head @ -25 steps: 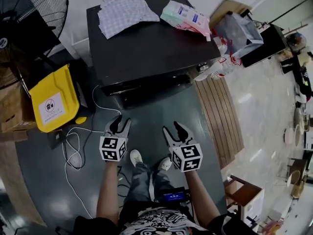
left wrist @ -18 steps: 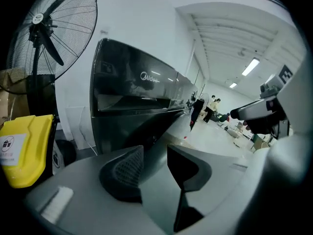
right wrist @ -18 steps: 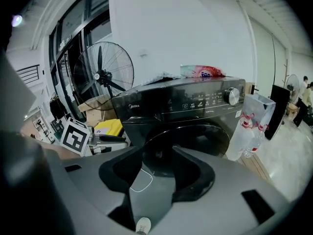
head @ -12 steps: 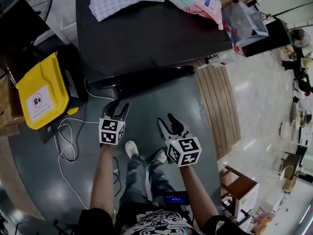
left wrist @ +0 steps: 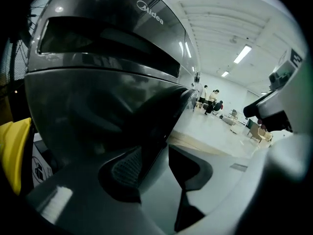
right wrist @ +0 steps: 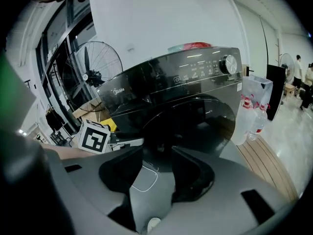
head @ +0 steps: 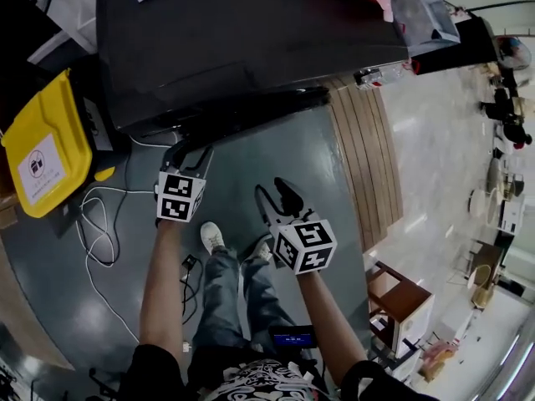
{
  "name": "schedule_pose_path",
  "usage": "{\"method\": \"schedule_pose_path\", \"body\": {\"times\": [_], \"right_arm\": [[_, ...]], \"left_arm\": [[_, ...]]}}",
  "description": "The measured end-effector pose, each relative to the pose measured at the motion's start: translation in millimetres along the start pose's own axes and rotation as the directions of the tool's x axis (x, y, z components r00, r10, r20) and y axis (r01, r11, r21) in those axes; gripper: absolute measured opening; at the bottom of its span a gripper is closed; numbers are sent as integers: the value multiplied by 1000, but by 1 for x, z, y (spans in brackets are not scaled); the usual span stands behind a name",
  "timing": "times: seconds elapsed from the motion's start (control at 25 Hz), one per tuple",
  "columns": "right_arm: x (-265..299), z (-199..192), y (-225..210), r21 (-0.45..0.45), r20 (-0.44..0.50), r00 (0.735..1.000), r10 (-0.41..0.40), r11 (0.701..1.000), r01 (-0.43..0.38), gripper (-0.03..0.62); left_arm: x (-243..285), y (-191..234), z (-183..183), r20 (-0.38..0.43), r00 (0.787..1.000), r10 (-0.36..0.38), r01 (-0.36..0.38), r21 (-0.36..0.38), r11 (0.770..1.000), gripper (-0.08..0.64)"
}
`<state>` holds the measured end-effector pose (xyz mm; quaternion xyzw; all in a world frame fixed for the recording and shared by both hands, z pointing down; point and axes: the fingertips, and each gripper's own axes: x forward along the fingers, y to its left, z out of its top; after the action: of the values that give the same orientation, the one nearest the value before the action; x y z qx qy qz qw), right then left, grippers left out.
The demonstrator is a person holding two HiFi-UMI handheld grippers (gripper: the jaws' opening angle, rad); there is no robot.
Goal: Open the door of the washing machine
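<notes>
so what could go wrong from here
The left gripper has its fingers opening, pressing on nothing yet; a grab at the glossy curved door rim could slip. The right gripper hangs in front of the door and may block its swing. The white cable loops beside the shoe, a snag risk.
</notes>
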<state>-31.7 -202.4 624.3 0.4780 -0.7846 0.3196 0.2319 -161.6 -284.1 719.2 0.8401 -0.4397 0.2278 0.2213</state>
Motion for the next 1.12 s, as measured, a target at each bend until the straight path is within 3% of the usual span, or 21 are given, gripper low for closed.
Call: {"method": "schedule_pose_path", "body": {"times": [0.24, 0.92, 1.12], "right_arm": [[-4, -11, -5, 10, -11, 1000, -7, 1000, 7, 183], [17, -8, 10, 44, -20, 1000, 4, 999, -3, 169], [23, -6, 16, 56, -27, 1000, 16, 998, -14, 169]], "left_arm": [[6, -7, 1, -19, 999, -35, 36, 39, 999, 147], [-1, -9, 3, -39, 998, 40, -38, 38, 999, 129], [-2, -13, 1, -54, 999, -7, 9, 37, 999, 118]]}}
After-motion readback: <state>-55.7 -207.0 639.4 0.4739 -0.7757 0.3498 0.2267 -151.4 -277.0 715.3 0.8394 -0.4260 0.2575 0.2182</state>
